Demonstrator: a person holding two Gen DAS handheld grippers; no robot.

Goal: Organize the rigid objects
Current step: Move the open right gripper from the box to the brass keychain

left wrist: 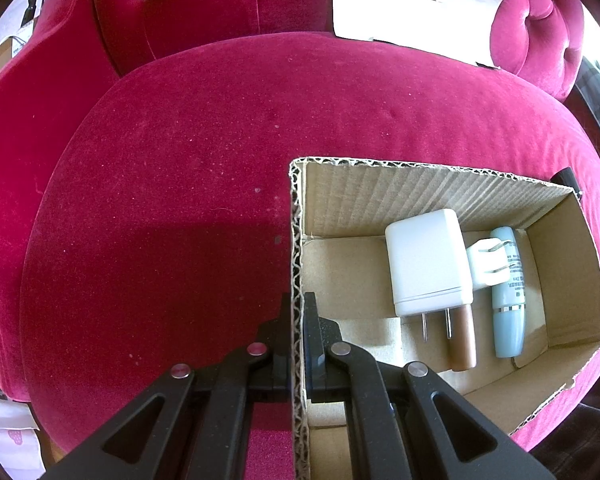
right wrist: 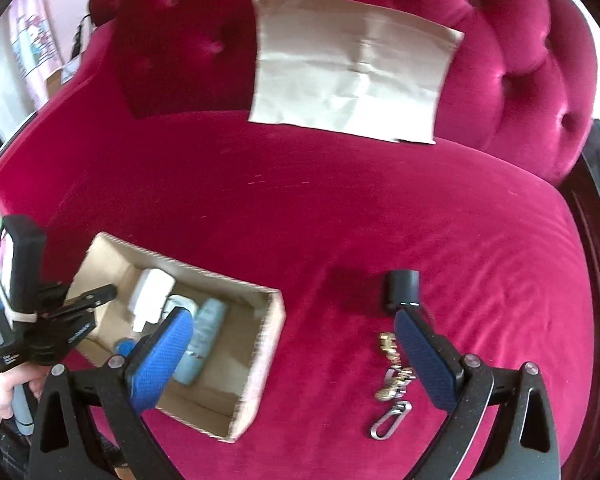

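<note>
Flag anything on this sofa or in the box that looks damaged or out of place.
The cardboard box has a ragged, torn near edge. A keychain and a small black object lie loose on the red seat, outside the box, between the open right hand-held gripper fingers. The left hand-held gripper clamps the box wall.

We see a crimson velvet sofa (right wrist: 340,208) with a tufted backrest (right wrist: 520,60) toward twelve o'clock; daylight glares at ten o'clock beyond its armrest (left wrist: 24,92).
</note>
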